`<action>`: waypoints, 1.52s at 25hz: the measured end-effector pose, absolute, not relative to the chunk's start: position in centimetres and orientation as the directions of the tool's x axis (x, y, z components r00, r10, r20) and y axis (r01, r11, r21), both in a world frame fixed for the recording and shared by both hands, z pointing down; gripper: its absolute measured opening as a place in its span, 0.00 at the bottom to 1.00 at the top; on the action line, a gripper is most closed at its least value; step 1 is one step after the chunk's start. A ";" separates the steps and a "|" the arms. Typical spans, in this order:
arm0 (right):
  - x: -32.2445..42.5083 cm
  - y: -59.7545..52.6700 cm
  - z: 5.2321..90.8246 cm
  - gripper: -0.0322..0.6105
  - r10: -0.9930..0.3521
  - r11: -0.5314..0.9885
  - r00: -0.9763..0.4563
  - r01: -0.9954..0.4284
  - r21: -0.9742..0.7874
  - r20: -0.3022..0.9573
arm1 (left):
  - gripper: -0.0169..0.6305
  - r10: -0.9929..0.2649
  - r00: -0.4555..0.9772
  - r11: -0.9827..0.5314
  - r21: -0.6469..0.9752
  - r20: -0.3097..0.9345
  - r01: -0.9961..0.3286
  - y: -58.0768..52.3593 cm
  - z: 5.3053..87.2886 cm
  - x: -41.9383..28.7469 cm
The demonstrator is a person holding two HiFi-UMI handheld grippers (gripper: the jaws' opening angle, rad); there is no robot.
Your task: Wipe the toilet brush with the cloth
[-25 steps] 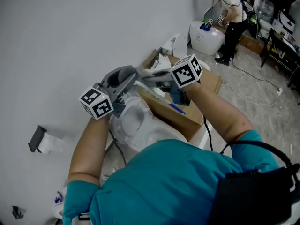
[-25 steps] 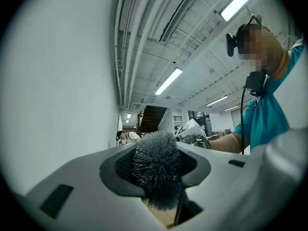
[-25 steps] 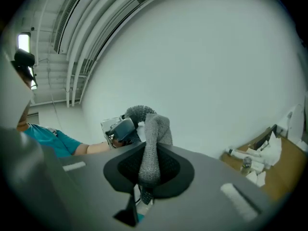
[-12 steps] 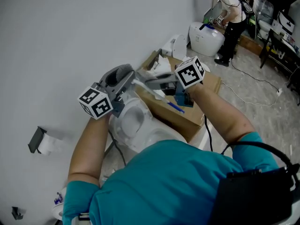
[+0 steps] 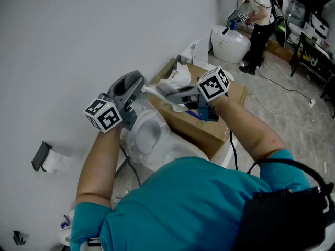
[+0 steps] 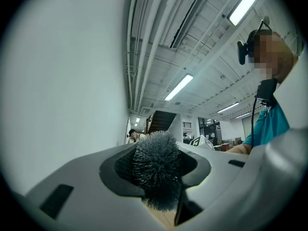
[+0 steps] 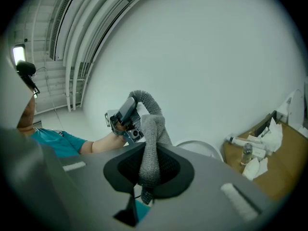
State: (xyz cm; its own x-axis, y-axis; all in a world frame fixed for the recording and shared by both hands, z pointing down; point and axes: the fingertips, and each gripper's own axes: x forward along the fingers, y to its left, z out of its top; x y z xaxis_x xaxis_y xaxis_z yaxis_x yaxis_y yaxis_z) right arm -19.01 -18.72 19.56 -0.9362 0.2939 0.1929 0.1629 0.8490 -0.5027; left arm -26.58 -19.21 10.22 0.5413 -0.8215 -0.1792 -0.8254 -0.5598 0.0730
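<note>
In the left gripper view the toilet brush's grey bristle head point(image 6: 156, 170) sits between my left gripper's point(image 6: 156, 179) jaws, which are shut on it. In the right gripper view my right gripper point(image 7: 149, 174) is shut on the grey knitted cloth point(image 7: 150, 148). The cloth rises from the jaws and curves over to the front of the left gripper point(image 7: 122, 117). In the head view the left gripper point(image 5: 137, 80) and right gripper point(image 5: 161, 91) meet tip to tip above the white toilet point(image 5: 149, 135). The brush's handle is hidden.
A cardboard box point(image 5: 212, 132) with crumpled white paper and bottles stands right of the toilet. A plain wall fills the left, with a paper-roll holder point(image 5: 44, 158) low on it. Far back right, another person point(image 5: 259, 14) works at a second toilet point(image 5: 230, 43).
The left gripper has drifted slightly left and the right gripper slightly right and down, so their marker cubes stand a little further apart. Both grips are unchanged.
</note>
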 end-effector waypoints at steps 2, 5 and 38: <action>-18.9 -18.8 19.9 0.08 0.294 0.849 -0.934 0.157 -0.505 0.205 | 0.29 -0.825 0.536 -0.554 0.075 -0.180 -0.829 -19.2 10.1 -26.8; -18.7 -19.0 20.5 0.08 0.290 0.854 -0.930 0.145 -0.500 0.225 | 0.29 -0.830 0.527 -0.546 0.079 -0.182 -0.834 -19.4 10.1 -27.1; -15.0 -19.8 26.4 0.08 0.289 0.822 -0.891 0.044 -0.568 0.349 | 0.29 -0.881 0.418 -0.459 0.178 -0.222 -0.871 -19.7 9.9 -30.8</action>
State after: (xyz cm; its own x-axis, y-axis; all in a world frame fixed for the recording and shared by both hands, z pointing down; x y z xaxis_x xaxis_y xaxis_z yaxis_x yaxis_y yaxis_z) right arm -15.03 -19.77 26.43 -0.8914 0.2892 0.3489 0.0440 0.8215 -0.5685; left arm -30.85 -19.66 9.88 0.4184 -0.8807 -0.2222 -0.8706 -0.4586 0.1782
